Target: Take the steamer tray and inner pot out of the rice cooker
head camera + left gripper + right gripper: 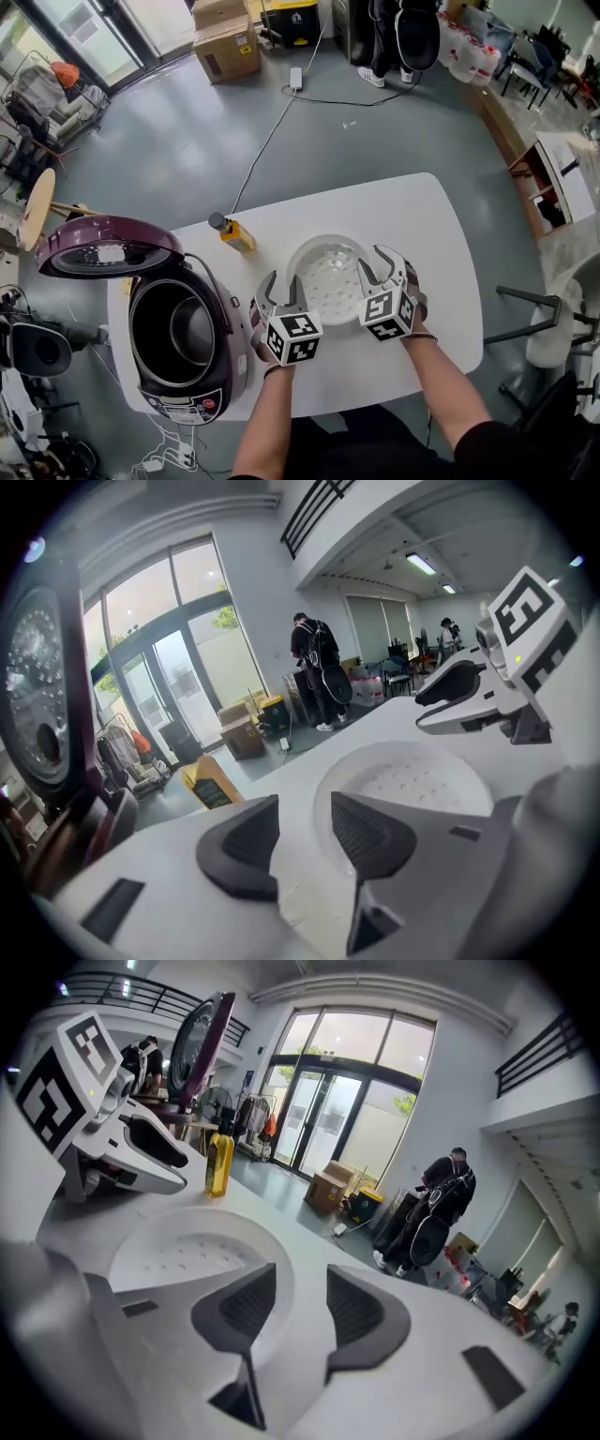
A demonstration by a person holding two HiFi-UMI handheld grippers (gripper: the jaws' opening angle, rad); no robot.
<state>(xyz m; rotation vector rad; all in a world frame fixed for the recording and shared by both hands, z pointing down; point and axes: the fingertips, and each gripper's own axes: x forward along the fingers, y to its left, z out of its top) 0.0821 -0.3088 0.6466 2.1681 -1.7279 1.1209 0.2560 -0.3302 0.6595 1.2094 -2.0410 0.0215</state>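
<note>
Steamer tray (328,272) on the table (441,244) — beside the open rice cooker (183,347). Left hand-held gripper (284,279) and right hand-held gripper (373,259) flank its rim, both released.

The left forearm (267,422) and right forearm (442,382) reach forward side by side, close together. The left gripper (281,285) and right gripper (378,266) both point forward and downward, their marker cubes facing up. Each has its jaws slightly parted.
</note>
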